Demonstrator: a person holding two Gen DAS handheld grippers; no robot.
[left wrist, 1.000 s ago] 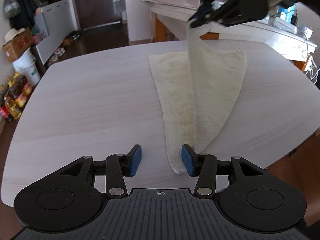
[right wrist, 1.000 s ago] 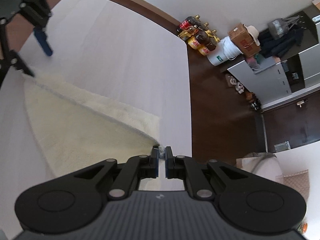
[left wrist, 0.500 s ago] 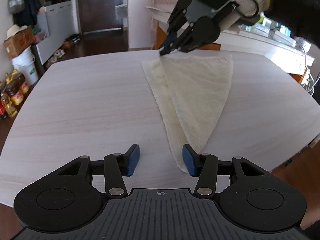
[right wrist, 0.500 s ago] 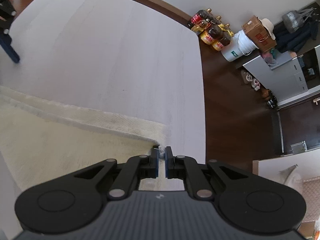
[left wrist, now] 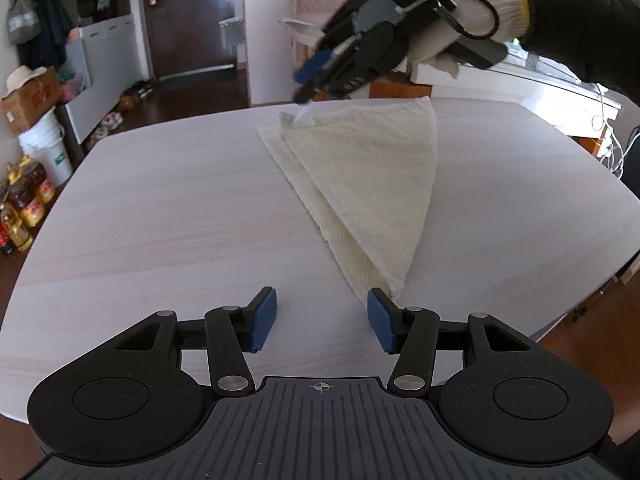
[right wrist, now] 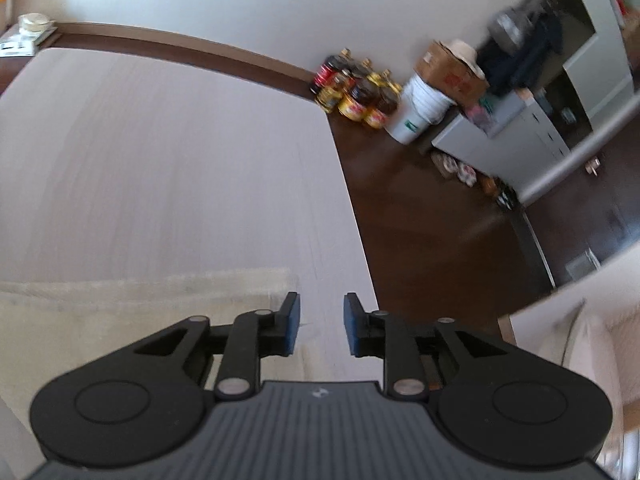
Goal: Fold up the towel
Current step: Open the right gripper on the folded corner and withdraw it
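A pale wood-grain table (left wrist: 168, 216) with rounded corners; a cream towel (left wrist: 372, 184) lies flat on it. The towel is folded into a triangle.

Black tongs (left wrist: 322, 322) with blue pads (left wrist: 378, 319), silver screws; white knit glove (left wrist: 464, 20), dark sleeve (left wrist: 580, 28).

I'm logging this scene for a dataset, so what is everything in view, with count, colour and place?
towel: one, cream, folded into a triangle on the table
table: one, pale wood grain, under the towel
bottles: several, amber with yellow and red labels, on the floor by the wall
bucket: one, white, beside the bottles
cardboard box: one, brown, on the bucket
door: one, dark brown, far wall
left gripper: black, blue pads, open, at the towel's near tip
right gripper: black, blue pads, open, above the towel's far corner
gloved hand: one, white knit, holding the right gripper
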